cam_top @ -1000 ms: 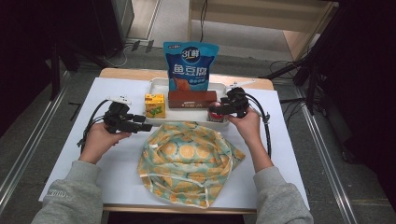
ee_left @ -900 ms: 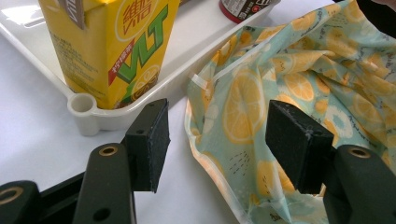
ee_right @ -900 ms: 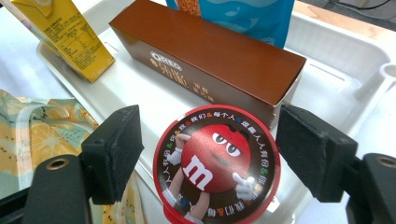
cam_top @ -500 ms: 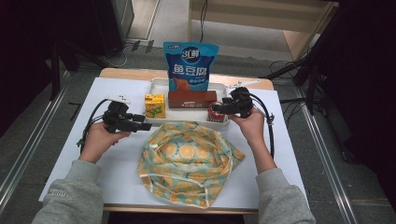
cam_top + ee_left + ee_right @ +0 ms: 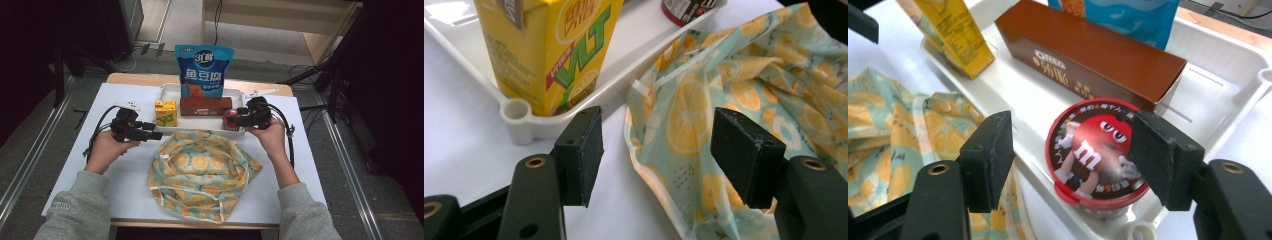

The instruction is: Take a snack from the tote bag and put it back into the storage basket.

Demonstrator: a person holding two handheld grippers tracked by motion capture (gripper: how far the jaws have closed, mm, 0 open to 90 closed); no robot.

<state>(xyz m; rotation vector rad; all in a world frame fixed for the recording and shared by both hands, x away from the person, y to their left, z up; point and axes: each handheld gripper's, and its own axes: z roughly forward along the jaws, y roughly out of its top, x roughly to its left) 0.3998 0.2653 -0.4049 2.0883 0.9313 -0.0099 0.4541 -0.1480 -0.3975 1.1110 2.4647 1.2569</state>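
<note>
**Two open grippers poised at a snack tray and a cloth bag**

Left to right. The left gripper (image 5: 150, 131) has its jaws spread wide and empty; between and beyond its fingers (image 5: 581, 150) lies the edge of the orange-print cloth bag (image 5: 202, 172), with the yellow drink carton (image 5: 551, 47) just past the left finger, standing in the white tray (image 5: 519, 117). The brown box (image 5: 1088, 57) and blue snack pouch (image 5: 204, 70) occupy the tray's middle. The right gripper (image 5: 235, 119), equally wide and empty, brackets the red candy tub (image 5: 1098, 155) without evident contact. The step appears to be an approach before grasping; next, the right jaws would likely need to close on the tub.
</note>
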